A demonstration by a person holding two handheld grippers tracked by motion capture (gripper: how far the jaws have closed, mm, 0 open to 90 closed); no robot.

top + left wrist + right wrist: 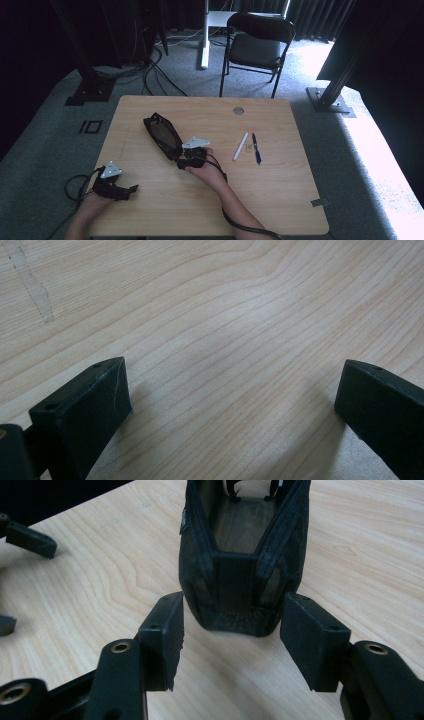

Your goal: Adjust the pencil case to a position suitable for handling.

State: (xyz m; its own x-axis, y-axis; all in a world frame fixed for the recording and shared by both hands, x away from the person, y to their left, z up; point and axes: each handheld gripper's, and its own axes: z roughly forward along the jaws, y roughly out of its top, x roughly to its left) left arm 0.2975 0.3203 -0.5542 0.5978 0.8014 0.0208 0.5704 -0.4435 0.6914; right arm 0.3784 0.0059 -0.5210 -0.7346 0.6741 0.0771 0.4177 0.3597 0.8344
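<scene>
A black mesh pouch [162,135] lies open on the wooden table [280,200], running from the back left towards the middle. In the right gripper view its near end [240,580] sits between the tips of my right gripper [232,615]. The pads stand close on both sides without visibly squeezing the mesh. That gripper [181,158] is at the pouch's near end in the high view. My left gripper [131,192] rests near the front left edge, open, with bare wood between its jaws [232,385]. One of its fingers [32,540] shows far left in the right gripper view.
A white pen [240,146] and a blue pen [256,148] lie side by side right of the pouch, with a small tan piece [248,148] between them. A round grommet [238,110] sits near the far edge. A black folding chair [257,45] stands beyond the table.
</scene>
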